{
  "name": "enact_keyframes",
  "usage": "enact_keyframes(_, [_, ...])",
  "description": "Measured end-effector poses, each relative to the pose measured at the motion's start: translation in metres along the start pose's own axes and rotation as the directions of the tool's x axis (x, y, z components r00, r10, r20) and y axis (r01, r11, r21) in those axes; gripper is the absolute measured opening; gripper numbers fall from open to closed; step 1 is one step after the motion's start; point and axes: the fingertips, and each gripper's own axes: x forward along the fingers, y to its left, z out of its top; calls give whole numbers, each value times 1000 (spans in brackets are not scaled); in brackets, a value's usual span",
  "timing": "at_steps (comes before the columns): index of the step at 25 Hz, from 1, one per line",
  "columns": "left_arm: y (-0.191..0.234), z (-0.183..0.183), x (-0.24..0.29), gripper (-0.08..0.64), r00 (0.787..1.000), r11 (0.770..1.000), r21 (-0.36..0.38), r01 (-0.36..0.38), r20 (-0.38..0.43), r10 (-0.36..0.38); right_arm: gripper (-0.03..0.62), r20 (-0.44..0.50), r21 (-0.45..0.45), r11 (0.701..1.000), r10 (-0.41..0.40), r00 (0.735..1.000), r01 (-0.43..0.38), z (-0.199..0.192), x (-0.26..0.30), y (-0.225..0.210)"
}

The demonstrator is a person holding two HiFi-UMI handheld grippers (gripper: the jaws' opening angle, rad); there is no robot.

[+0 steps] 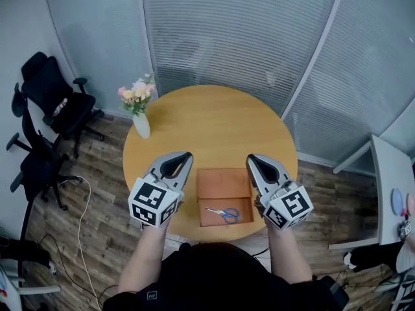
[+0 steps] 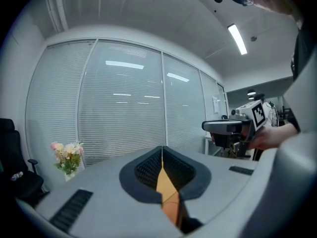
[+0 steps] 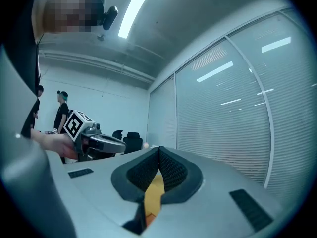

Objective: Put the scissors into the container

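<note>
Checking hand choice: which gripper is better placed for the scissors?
Right, marginally: the scissors lie in the container, blue handles toward the right gripper; it and the left gripper are shut, empty.

Small blue-handled metal scissors (image 1: 224,213) lie flat inside a shallow rectangular orange-brown container (image 1: 222,185), in its 6 o'clock half, blades toward 10 o'clock, handles toward 4 o'clock. The container sits open-topped at the round wooden counter's (image 1: 214,128) 6 o'clock edge.
</note>
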Motion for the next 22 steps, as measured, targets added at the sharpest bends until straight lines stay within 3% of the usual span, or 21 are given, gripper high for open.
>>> enact_keyframes(6, [-5,3,-4,17,1000,1000,20,-13,3,13,35,-7,-4,1000,6,1000,-6,-2,-1,2])
enact_keyframes(22, [-5,-4,-11,17,1000,1000,-19,-20,6,20,35,-40,-1,999,42,998,-42,-13,-2,22])
